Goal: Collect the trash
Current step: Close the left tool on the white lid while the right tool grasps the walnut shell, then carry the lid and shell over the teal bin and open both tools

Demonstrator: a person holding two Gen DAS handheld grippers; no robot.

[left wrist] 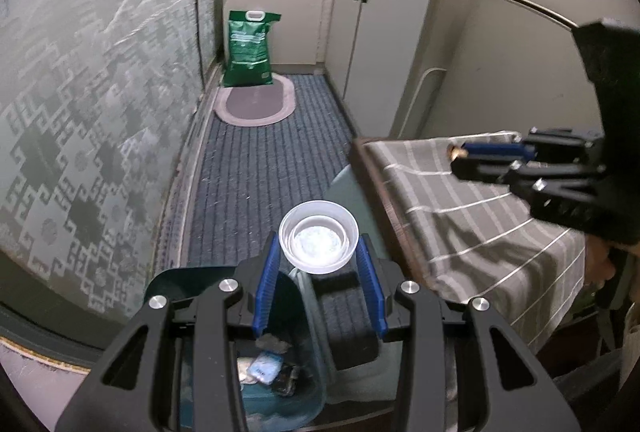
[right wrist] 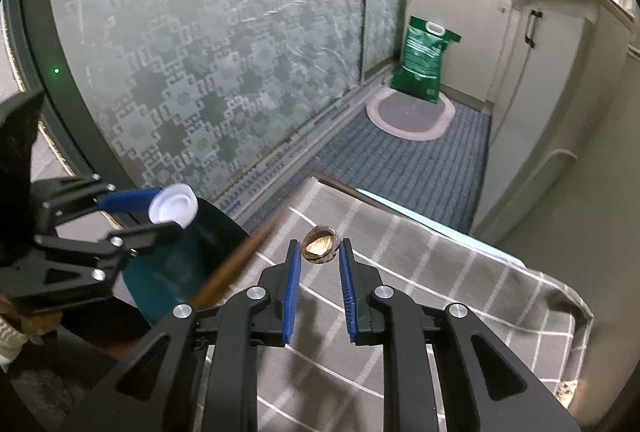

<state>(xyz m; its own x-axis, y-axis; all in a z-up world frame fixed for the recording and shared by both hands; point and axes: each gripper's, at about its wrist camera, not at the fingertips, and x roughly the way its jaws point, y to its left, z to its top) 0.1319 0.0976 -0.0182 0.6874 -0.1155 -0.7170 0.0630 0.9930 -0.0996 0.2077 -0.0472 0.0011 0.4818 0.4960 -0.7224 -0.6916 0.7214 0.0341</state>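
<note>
My left gripper (left wrist: 319,258) is shut on a small clear plastic cup (left wrist: 319,242), held above an open teal trash bin (left wrist: 280,384) with wrappers inside. The cup also shows in the right wrist view (right wrist: 173,209), with the left gripper (right wrist: 170,218) over the dark bin lid (right wrist: 200,256). My right gripper (right wrist: 320,252) is shut on a crumpled gold foil wrapper (right wrist: 320,244), held above the striped grey tablecloth (right wrist: 400,272). The right gripper (left wrist: 456,158) also shows in the left wrist view, with the foil (left wrist: 454,152) at its tips, over the table.
A table with a wooden edge (left wrist: 380,184) stands right of the bin. A patterned glass door (left wrist: 88,92) runs along the left. A green bag (left wrist: 248,46) and an oval mat (left wrist: 256,104) lie by white cabinets (left wrist: 376,40) at the far end.
</note>
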